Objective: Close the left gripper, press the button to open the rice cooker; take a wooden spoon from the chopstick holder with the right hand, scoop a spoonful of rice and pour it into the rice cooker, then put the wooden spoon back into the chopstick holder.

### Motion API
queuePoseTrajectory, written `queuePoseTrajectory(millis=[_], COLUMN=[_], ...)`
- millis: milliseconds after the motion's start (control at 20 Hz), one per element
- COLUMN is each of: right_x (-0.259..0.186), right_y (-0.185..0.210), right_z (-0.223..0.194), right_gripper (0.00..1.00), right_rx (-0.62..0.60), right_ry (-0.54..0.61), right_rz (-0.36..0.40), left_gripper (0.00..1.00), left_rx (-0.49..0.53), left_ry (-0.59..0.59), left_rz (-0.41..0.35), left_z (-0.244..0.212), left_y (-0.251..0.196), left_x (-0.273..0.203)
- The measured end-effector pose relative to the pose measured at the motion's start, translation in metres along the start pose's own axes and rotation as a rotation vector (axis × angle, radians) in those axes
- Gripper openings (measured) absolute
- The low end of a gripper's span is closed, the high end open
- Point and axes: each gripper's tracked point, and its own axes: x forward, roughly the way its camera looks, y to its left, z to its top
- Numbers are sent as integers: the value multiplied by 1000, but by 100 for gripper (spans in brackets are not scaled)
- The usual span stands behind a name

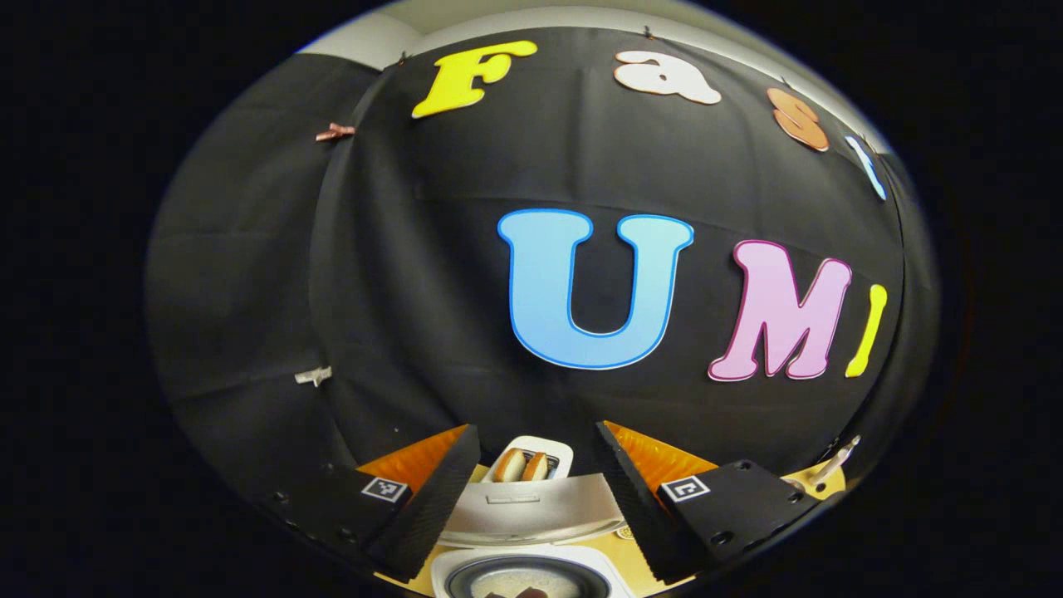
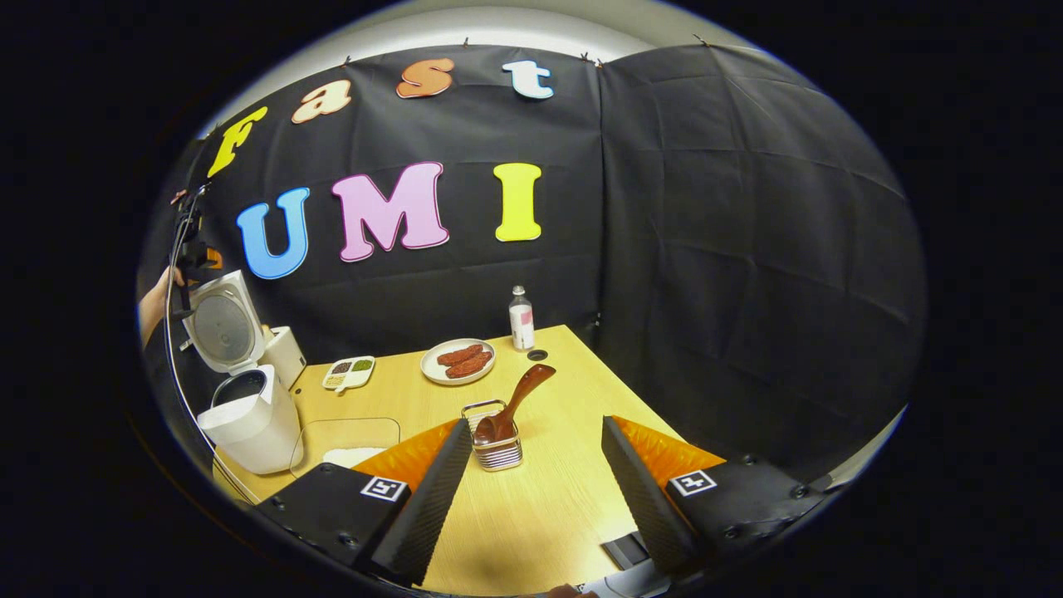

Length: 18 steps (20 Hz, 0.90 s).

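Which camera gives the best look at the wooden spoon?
The right gripper view: the spoon stands whole in its holder on the table, handle leaning up to the right, just ahead of the open right gripper. The left gripper view faces the cooker instead.

Light falls evenly from above my tools, bright on the wooden table [image 2: 540, 498] and soaked up by the dark cloth behind it. Both views bulge hard (fisheye, so the table's edges curve), and detail softens toward the rim. The rice cooker [image 2: 249, 419] gleams softly white at the table's left, without harsh glare.
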Motion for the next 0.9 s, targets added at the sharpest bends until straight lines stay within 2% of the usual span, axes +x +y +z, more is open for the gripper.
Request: queuePoseTrajectory(millis=[100,300,400,500,750,900], right_x=[-6,-11,-10,-8,-3,-3], right_y=[6,18,25,31,48,53], right_z=[6,12,13,13,14,12], right_gripper=[99,99,98,98,99,98], right_rx=[-7,12,15,12,14,3], right_ry=[-28,-54,-67,-74,-70,-73], right_rz=[0,18,41,59,118,141], left_gripper=[95,96,96,99,97,98], left_rx=[-17,11,58,55,-3,34], left_ry=[61,112,146,161,225,251], left_rz=[14,-1,-20,-55,-88,-86], left_z=[-19,-25,-36,-48,-97,-143], left_y=[4,0,-6,-13,-23,-30], left_x=[0,-17,-32,-52,-114,-143])
